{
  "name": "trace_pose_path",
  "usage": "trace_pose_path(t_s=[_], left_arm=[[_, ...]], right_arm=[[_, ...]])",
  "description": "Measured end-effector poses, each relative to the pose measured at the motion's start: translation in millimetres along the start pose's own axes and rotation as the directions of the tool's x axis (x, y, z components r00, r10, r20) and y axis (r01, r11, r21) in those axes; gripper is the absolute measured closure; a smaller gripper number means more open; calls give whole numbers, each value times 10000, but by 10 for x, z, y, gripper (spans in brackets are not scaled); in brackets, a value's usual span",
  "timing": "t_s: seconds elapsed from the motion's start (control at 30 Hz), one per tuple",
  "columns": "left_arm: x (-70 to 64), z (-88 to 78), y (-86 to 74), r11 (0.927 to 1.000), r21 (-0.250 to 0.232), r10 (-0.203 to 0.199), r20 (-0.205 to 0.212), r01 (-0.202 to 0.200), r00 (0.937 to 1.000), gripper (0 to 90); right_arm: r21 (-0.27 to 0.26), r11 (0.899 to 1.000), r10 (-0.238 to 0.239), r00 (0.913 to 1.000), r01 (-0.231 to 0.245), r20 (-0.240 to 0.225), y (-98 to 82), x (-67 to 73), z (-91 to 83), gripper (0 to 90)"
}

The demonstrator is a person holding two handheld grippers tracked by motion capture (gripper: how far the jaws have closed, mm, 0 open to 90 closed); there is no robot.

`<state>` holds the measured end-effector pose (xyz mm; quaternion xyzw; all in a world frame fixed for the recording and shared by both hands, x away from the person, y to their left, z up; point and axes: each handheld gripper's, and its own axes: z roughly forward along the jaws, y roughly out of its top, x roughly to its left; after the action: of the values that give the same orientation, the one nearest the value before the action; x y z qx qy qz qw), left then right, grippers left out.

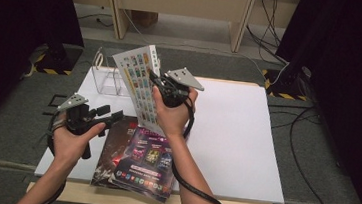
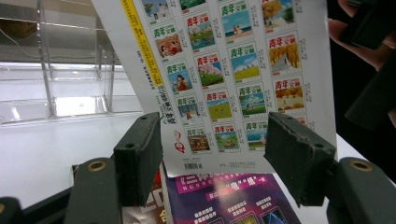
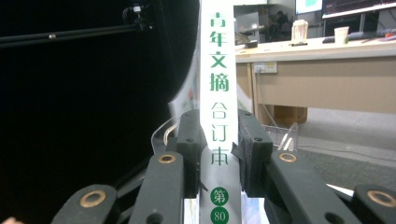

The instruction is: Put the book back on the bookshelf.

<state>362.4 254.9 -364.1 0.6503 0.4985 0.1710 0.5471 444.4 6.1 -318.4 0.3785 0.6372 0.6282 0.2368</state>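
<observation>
glossy paper magazine (image 2: 224, 70), clear smooth plastic stand (image 2: 74, 79), matt white tabletop (image 1: 236, 137), matt black rubbery fingers (image 3: 191, 140).

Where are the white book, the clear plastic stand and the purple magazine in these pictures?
white book (image 1: 138, 85), high view, on its back cover.
clear plastic stand (image 1: 104, 80), high view, on its front wall.
purple magazine (image 1: 148, 163), high view, on the middle of its cover.

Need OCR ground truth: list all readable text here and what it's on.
"青年文摘 合订本 第 80": spine of the white book, clamped by the right gripper.
"青年文摘": above each small cover picture on that book's back.
Purple magazine: headline too blurred to read.
</observation>
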Motion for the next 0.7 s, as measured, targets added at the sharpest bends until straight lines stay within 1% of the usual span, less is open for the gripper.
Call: trace_pose_path(t_s=[0.03, 0.07, 0.13, 0.2, 0.23, 0.27, 0.3, 0.33, 0.37, 0.4, 0.43, 0.53, 0.57, 0.63, 0.67, 0.7], left_arm=[[-19, 7, -12, 10000, 31, 69, 45, -69, 10000, 357], [-39, 15, -24, 9999, 59, 115, 82, -116, 9999, 357], [-115, 50, -72, 9993, 228, 305, 292, -311, 9991, 356], [-183, 87, -117, 9983, 377, 436, 469, -454, 9979, 356], [-207, 106, -132, 9977, 422, 504, 533, -527, 9973, 356], [-235, 134, -146, 9972, 449, 571, 546, -595, 9969, 356], [-235, 134, -146, 9972, 449, 571, 546, -595, 9969, 356], [-262, 151, -157, 9966, 478, 638, 568, -666, 9963, 356], [-292, 162, -168, 9965, 504, 633, 660, -667, 9958, 357], [-331, 171, -181, 9959, 540, 678, 777, -721, 9947, 357], [-377, 177, -195, 9948, 572, 796, 877, -848, 9930, 357], [-510, 201, -231, 9920, 607, 1035, 1133, -1108, 9882, 354], [-550, 216, -243, 9900, 650, 1171, 1188, -1254, 9860, 353], [-631, 252, -276, 9880, 775, 1227, 1350, -1339, 9832, 351], [-669, 269, -294, 9864, 815, 1301, 1405, -1424, 9815, 350], [-705, 284, -310, 9849, 837, 1387, 1415, -1515, 9802, 346]], right_arm=[[-24, 9998, -181, 9998, 181, 50, -73, 16, -96, 739], [-24, 9998, -181, 9998, 181, 50, -73, 16, -96, 739], [49, 9996, -275, 9995, 274, 169, -147, 22, -185, 739], [126, 9998, -182, 9994, 178, 286, -218, 22, -275, 738], [186, 9998, -16, 9996, 11, 271, -253, 8, -369, 737], [174, 9998, -42, 9997, 38, 245, -266, 0, -401, 737], [174, 9998, -42, 9997, 38, 245, -266, 0, -401, 737], [227, 9997, 116, 9998, -120, 191, -284, 1, -446, 737], [253, 9997, 19, 9998, -24, 194, -301, -5, -491, 737], [306, 9993, -207, 9993, 198, 321, -312, -9, -525, 737], [410, 9990, -171, 9992, 155, 368, -325, -9, -555, 737], [741, 9972, -97, 9995, 75, 298, -379, -23, -620, 736], [852, 9963, 58, 9997, -79, 245, -396, -21, -637, 737], [938, 9954, 166, 9995, -191, 277, -420, -9, -668, 736], [958, 9953, 81, 9994, -113, 337, -426, -7, -680, 735], [1104, 9939, 9, 9990, -57, 438, -427, -1, -703, 735]])
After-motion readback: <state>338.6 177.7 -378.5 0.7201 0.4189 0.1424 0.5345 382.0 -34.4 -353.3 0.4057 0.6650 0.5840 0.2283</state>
